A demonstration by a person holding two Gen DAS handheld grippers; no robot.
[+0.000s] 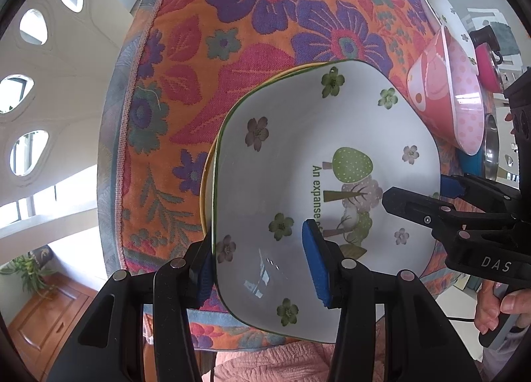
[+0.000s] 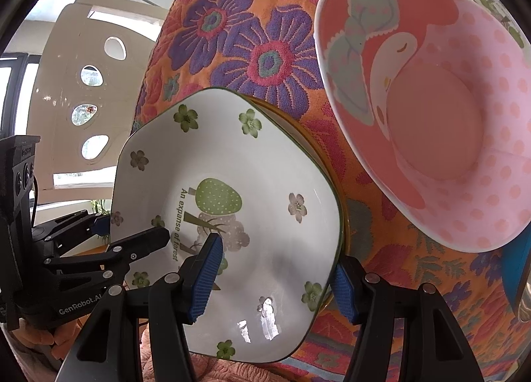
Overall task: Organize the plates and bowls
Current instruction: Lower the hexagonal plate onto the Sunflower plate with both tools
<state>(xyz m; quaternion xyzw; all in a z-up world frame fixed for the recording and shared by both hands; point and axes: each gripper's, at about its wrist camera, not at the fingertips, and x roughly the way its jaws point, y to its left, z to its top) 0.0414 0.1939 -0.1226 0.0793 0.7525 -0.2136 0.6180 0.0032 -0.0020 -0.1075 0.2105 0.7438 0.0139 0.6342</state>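
A white square plate with green flowers and a tree print (image 1: pixel 298 156) (image 2: pixel 252 183) lies on a yellow-rimmed plate (image 1: pixel 203 189) (image 2: pixel 295 129) on the floral tablecloth. My left gripper (image 1: pixel 262 266) straddles the white plate's near edge, one blue pad under the rim, one inside. My right gripper (image 2: pixel 275 275) straddles the opposite edge the same way; it also shows in the left wrist view (image 1: pixel 428 192). The left gripper shows in the right wrist view (image 2: pixel 132 232). Neither is seen fully closed. A pink flamingo bowl (image 2: pixel 431 110) (image 1: pixel 454 93) sits beside the plates.
The floral tablecloth (image 1: pixel 232 33) (image 2: pixel 239 33) covers the table. Another white flowered plate (image 1: pixel 438 7) lies beyond the pink bowl. A blue dish with a metal piece (image 1: pixel 488 156) (image 2: pixel 517 269) sits right of the bowl. A pink pot (image 1: pixel 488 63) stands further off.
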